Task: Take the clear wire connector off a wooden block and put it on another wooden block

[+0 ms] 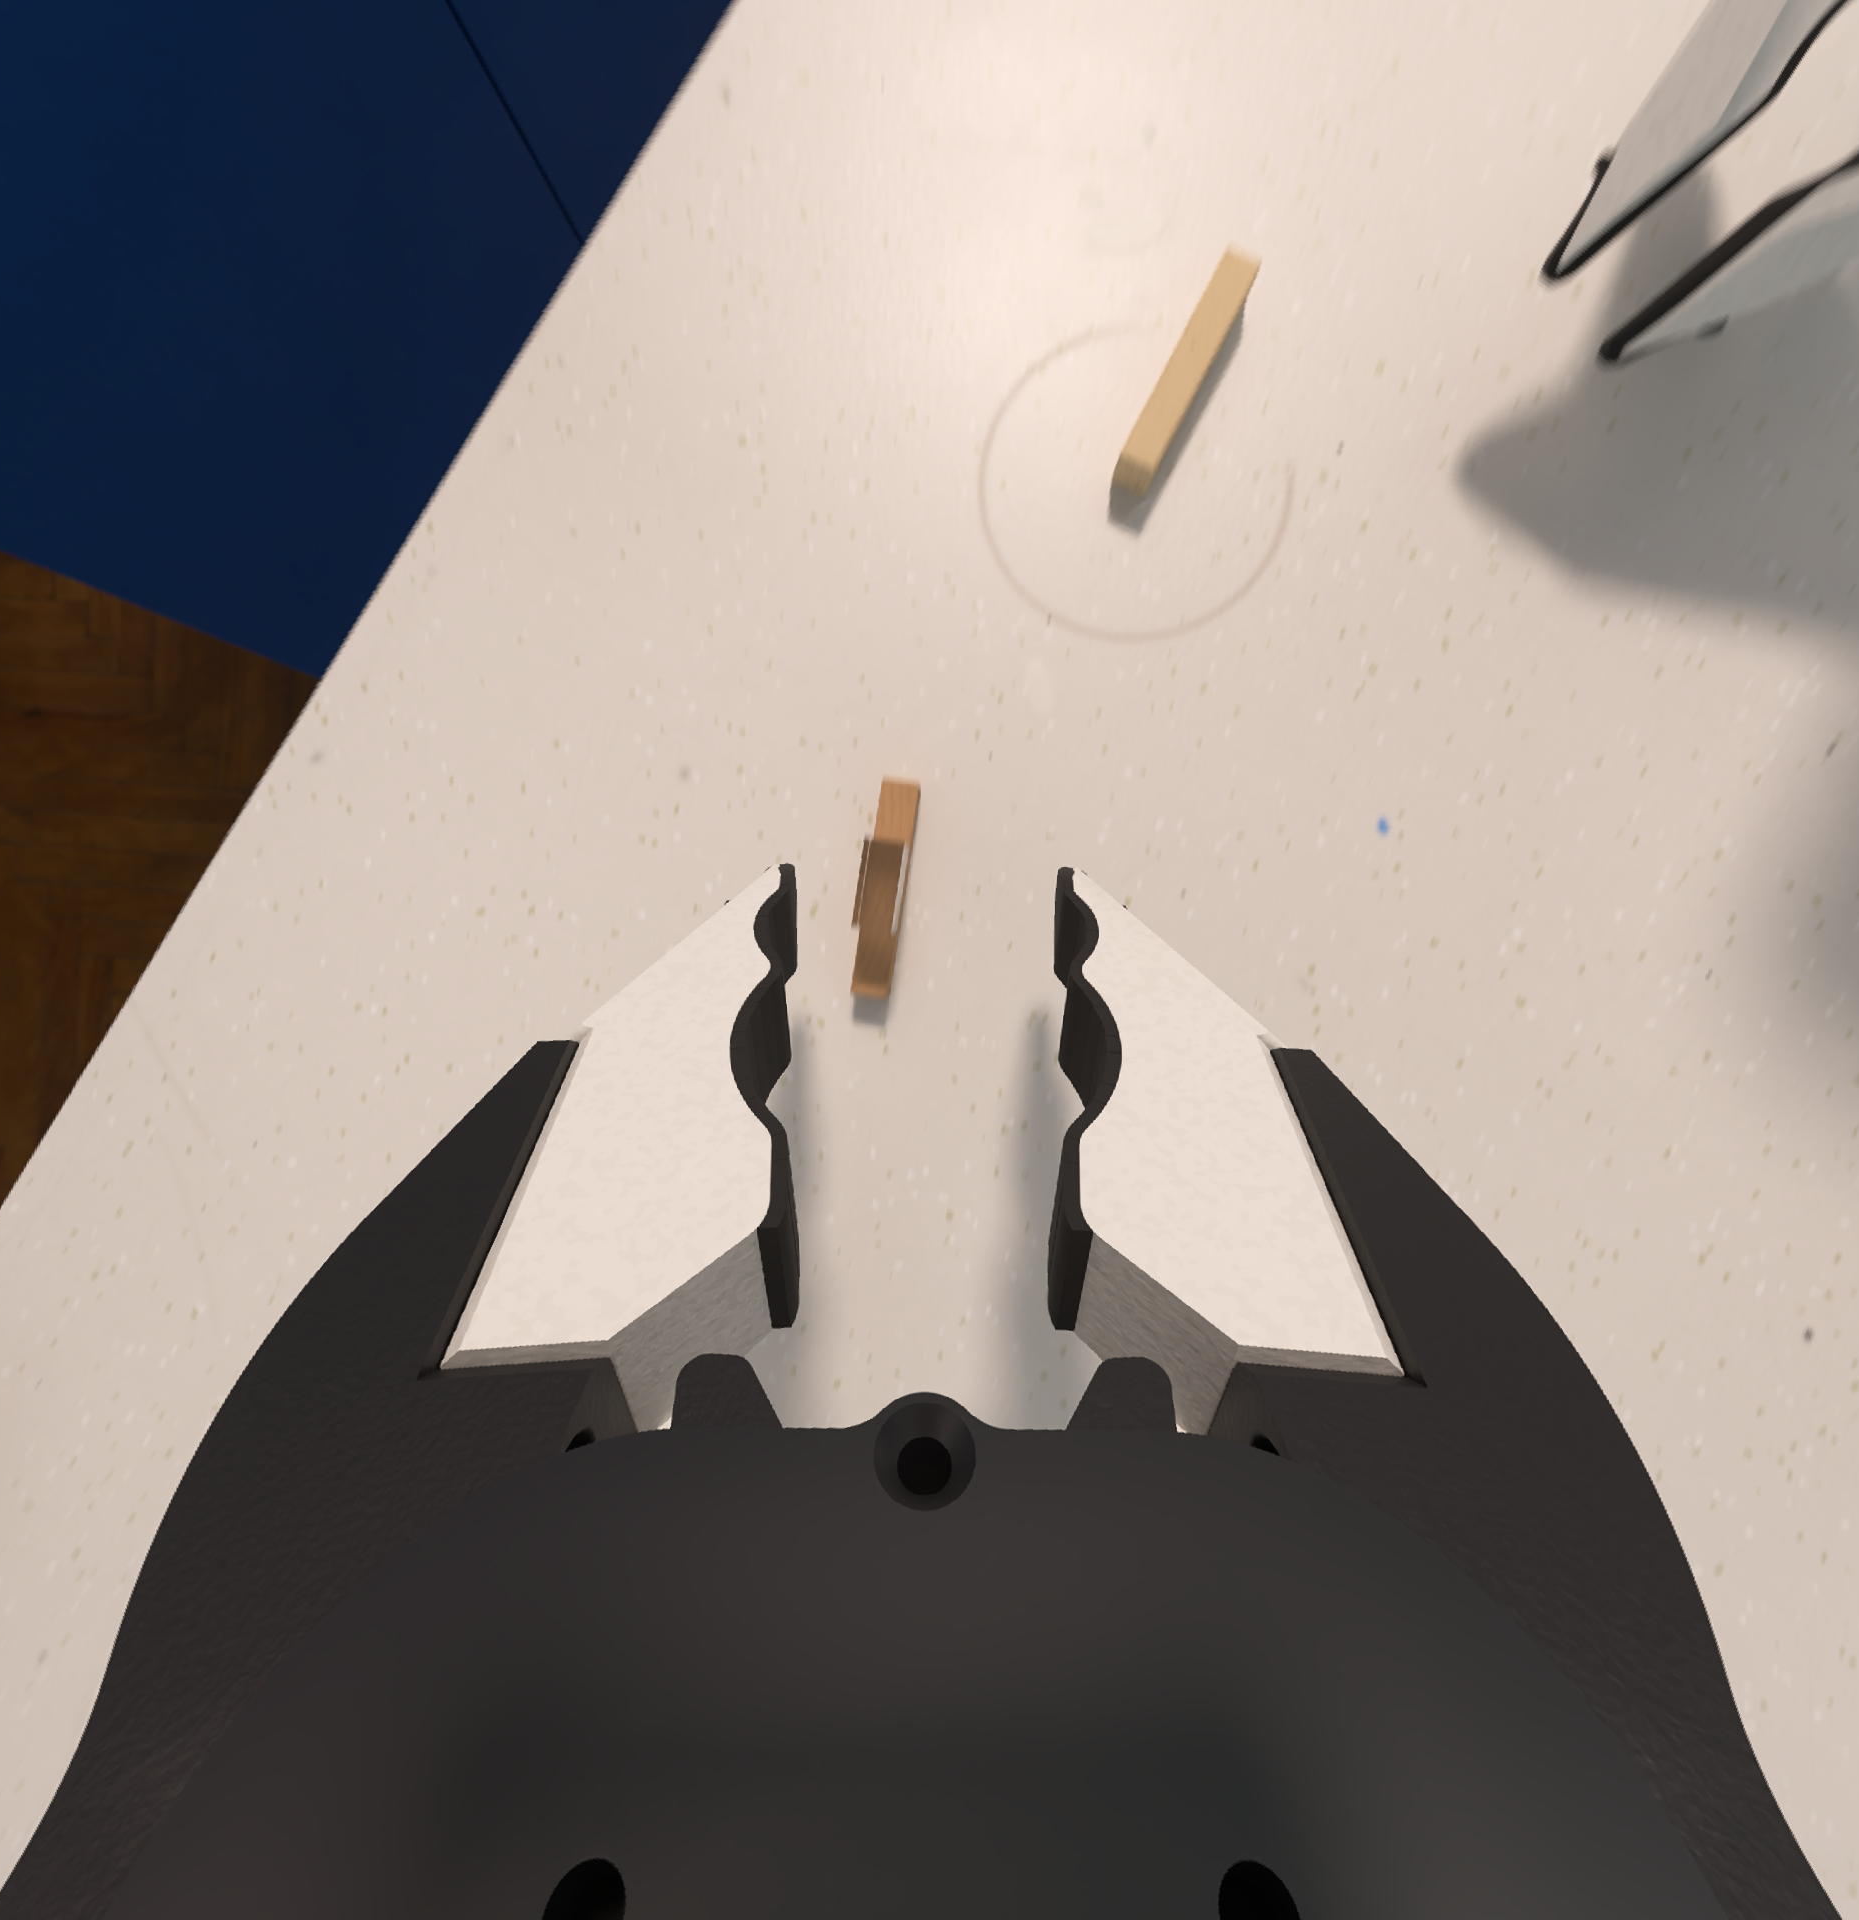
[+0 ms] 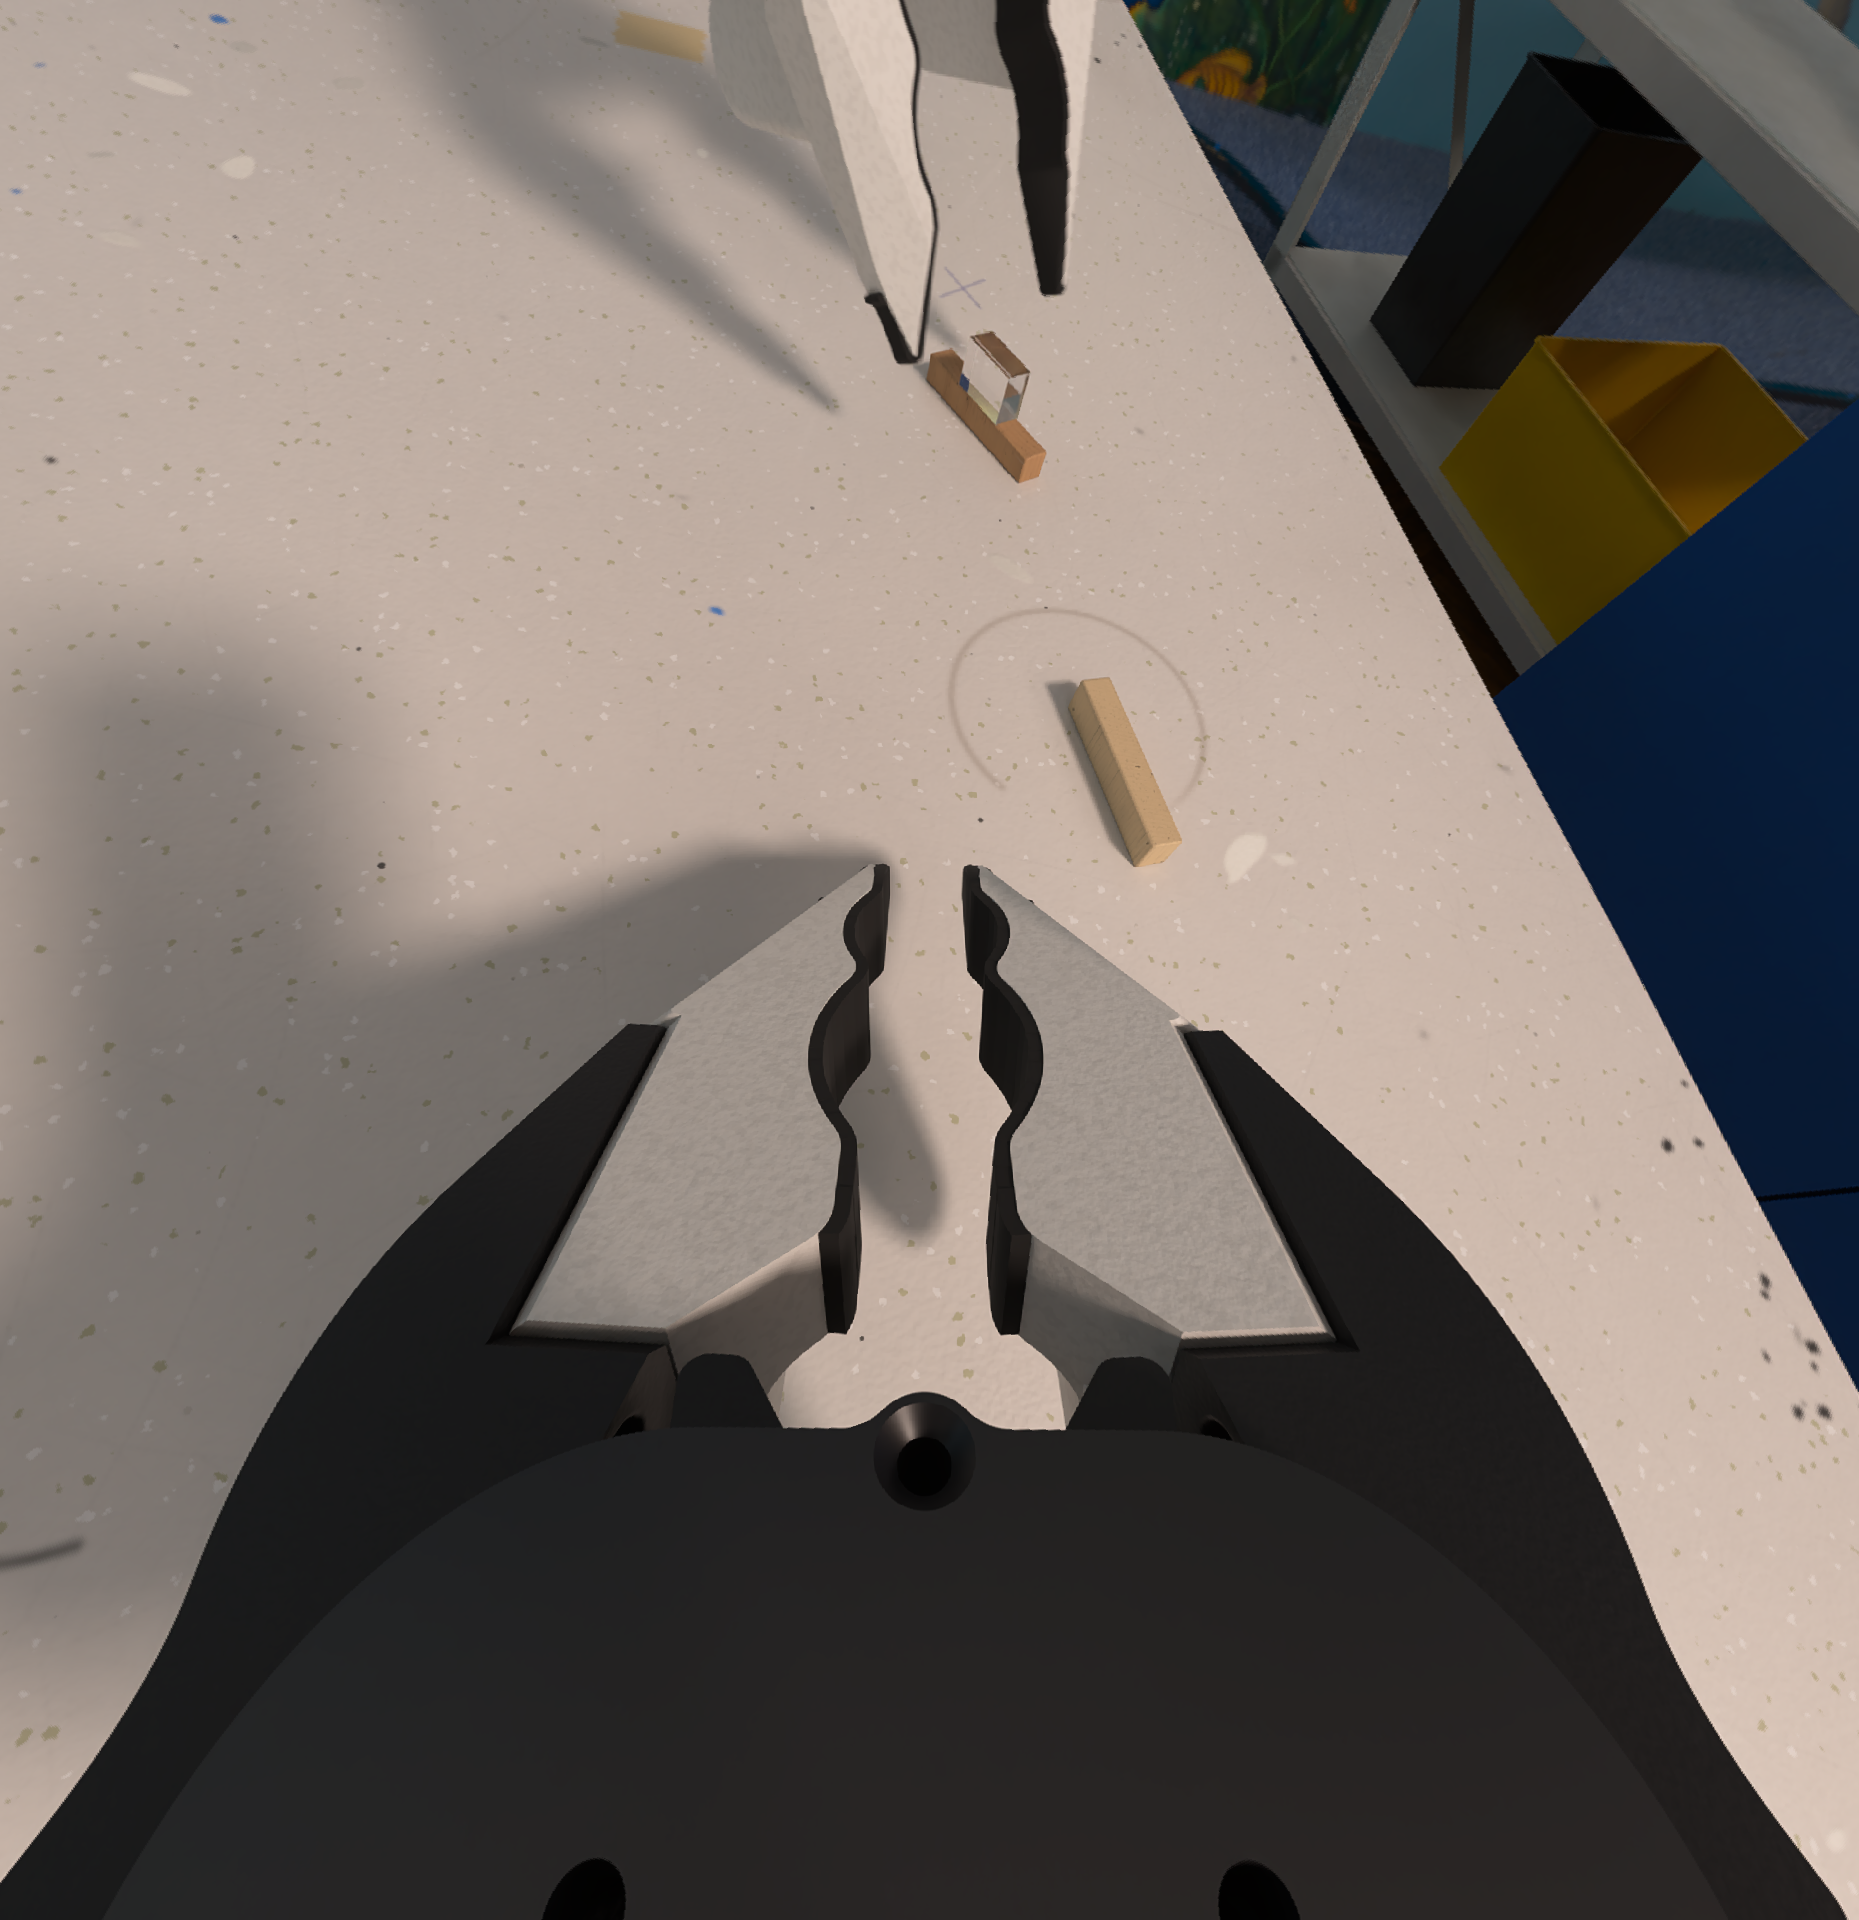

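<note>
A brown wooden block lies on the speckled white table with the clear wire connector on top of it. My left gripper is open and empty above it, and the block shows between the fingertips, closer to the left one. A pale wooden block lies farther off inside a faint circle. The right wrist view shows the connector on the brown block, the left gripper just over it, and the pale block. My right gripper is empty, with only a narrow gap between its jaws.
The table edge runs diagonally on the left of the left wrist view and on the right of the right wrist view. Beyond it stand a yellow bin and a black box on a shelf. Another pale block lies far off.
</note>
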